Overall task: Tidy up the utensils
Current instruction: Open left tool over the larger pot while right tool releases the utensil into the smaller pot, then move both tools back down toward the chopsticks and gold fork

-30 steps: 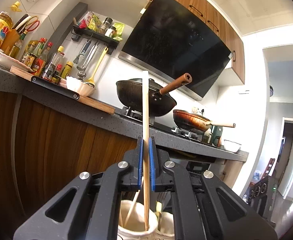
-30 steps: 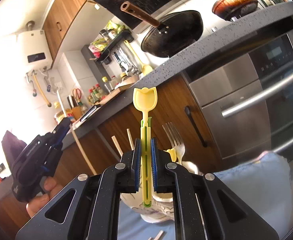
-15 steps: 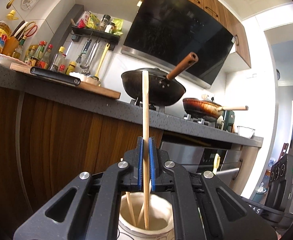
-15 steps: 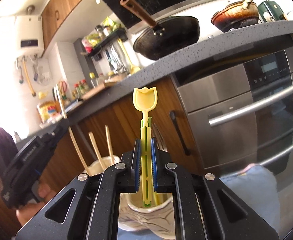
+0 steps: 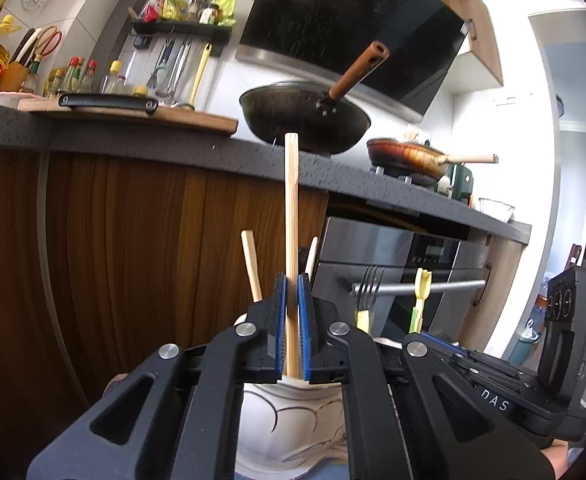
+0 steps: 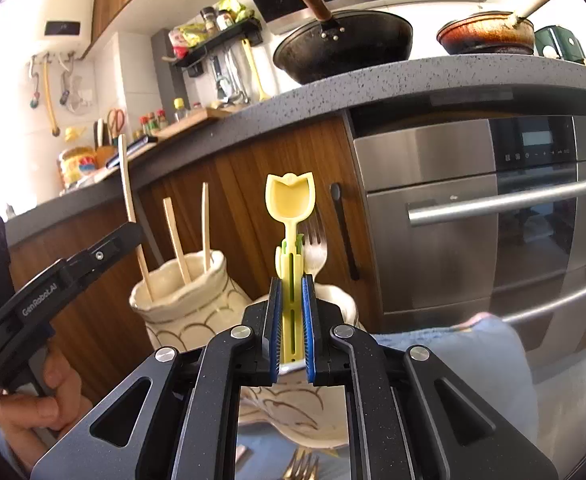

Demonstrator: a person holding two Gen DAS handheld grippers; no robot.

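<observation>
Hiding both utensils' lower ends, left tongs (image 5: 291, 320) clamped on upright chopstick (image 5: 291, 216), right tongs (image 6: 291, 320) on yellow spoon (image 6: 289, 208).

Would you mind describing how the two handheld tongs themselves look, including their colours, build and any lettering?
Both are matte black. The left tongs and right tongs have blue ribbed pads on angular black linkage arms with triangular cut-outs and silver round pivot bolts. White lettering reads "GenRobot.AI" on the left body and "DAS" on the right body.
</observation>
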